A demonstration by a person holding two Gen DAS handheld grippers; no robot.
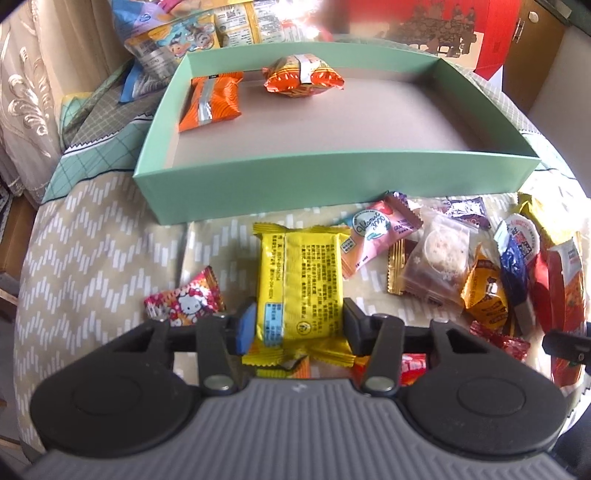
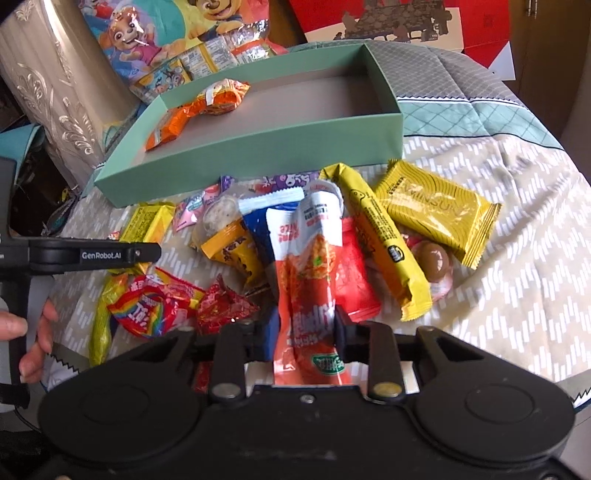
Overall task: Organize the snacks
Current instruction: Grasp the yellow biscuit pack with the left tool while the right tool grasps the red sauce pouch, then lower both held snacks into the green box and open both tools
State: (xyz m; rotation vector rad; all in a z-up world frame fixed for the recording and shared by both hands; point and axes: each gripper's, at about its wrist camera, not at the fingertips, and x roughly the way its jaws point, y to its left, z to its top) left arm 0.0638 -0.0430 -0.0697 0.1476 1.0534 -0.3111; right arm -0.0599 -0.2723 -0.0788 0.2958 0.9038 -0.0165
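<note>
A mint green box (image 1: 325,177) stands on the cloth and holds two orange snack packs (image 1: 210,99) (image 1: 303,75). My left gripper (image 1: 299,321) is shut on a yellow snack pack (image 1: 299,284), held just short of the box's near wall. My right gripper (image 2: 304,328) is shut on a long orange-red rice snack pack (image 2: 310,280), above a pile of loose snacks (image 2: 236,251). The box also shows in the right wrist view (image 2: 266,147), with the left gripper (image 2: 96,254) at the left edge.
Loose snacks lie on the patterned cloth: a Hello Kitty pack (image 1: 184,302), a pink Vitamin C pack (image 1: 380,229), a yellow bar (image 2: 380,236), a yellow Aminsun pack (image 2: 436,210), a rainbow candy bag (image 2: 151,310). Cartoon snack bags (image 2: 166,40) and a red carton (image 1: 461,29) stand behind the box.
</note>
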